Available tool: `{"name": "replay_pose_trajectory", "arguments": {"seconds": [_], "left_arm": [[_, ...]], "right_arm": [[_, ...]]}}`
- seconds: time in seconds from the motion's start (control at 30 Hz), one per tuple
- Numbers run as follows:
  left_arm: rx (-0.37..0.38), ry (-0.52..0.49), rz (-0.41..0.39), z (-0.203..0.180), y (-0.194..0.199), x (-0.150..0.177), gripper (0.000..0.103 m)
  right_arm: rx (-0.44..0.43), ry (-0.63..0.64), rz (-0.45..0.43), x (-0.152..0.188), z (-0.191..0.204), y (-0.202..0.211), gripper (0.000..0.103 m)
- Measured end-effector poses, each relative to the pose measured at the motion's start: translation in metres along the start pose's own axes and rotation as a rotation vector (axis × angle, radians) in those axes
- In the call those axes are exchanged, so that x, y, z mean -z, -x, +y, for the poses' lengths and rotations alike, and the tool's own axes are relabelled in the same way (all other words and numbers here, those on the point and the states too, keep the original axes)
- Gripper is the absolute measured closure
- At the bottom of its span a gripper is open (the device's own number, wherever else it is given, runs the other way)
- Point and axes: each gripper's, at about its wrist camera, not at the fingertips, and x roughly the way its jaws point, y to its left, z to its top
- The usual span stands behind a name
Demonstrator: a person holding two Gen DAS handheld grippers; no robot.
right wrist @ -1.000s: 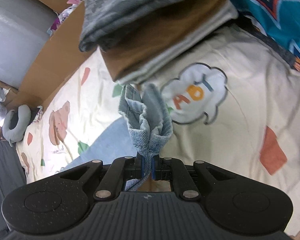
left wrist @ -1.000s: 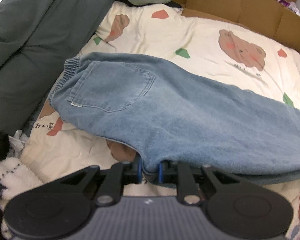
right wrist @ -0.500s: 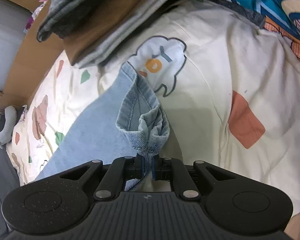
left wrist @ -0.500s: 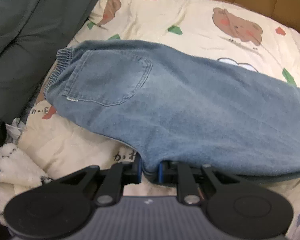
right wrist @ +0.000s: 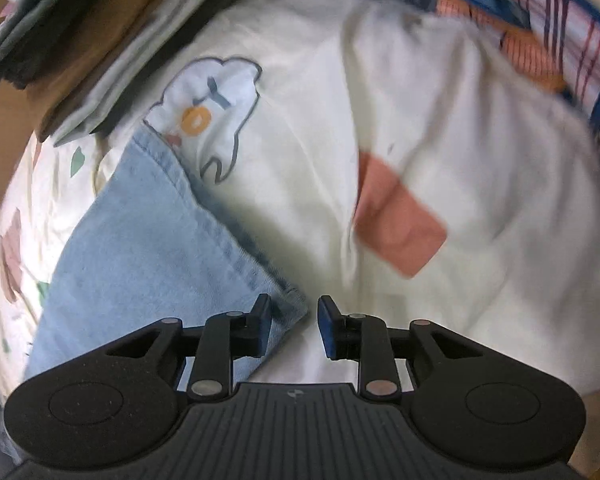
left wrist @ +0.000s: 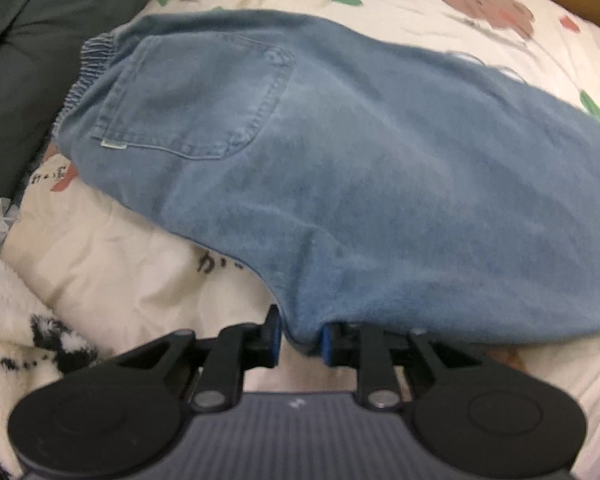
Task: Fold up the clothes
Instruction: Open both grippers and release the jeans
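Note:
Light blue jeans (left wrist: 340,168) lie folded lengthwise across a cream printed bedsheet (left wrist: 124,272), elastic waistband to the upper left and a back pocket facing up. My left gripper (left wrist: 300,340) is shut on the jeans' near edge by the seat. In the right wrist view the leg end of the jeans (right wrist: 148,240) lies flat on the bedsheet (right wrist: 340,152), its hem running diagonally. My right gripper (right wrist: 294,326) stands open there, the hem corner just under its left finger and nothing between the pads.
A stack of folded clothes (right wrist: 72,52) sits at the upper left of the right wrist view, colourful fabric (right wrist: 540,32) at the upper right. A dark green cover (left wrist: 40,40) borders the bed on the left, with a white fluffy item (left wrist: 16,320) below it.
My right gripper opened and let the bunched jean leg end drop flat on the sheet. The left gripper kept its hold and drew closer over the jeans.

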Motion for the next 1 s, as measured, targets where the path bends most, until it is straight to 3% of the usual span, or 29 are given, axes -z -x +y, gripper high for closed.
{"name": "replay_pose_trajectory", "arguments": {"seconds": [0.43,0.6,0.7,0.9,1.0], "left_arm": [[0.055,-0.003,-0.076,0.011,0.048,-0.012,0.067],[0.056,-0.025,-0.083,0.016,0.06,-0.029,0.066],[0.053,-0.035,-0.074,0.026,0.066,-0.033,0.066],[-0.021,0.034,-0.111,0.052,0.06,-0.047,0.064],[-0.083,0.094,-0.159,0.062,0.05,-0.06,0.051]], "right_arm": [[-0.021,0.217,-0.1,-0.021,0.042,0.011,0.075],[-0.019,0.275,-0.126,-0.03,0.057,0.009,0.065],[-0.018,0.309,-0.141,-0.035,0.066,0.008,0.065],[-0.032,0.364,-0.136,-0.037,0.076,-0.003,0.064],[-0.03,0.405,-0.14,-0.038,0.086,-0.006,0.063]]}}
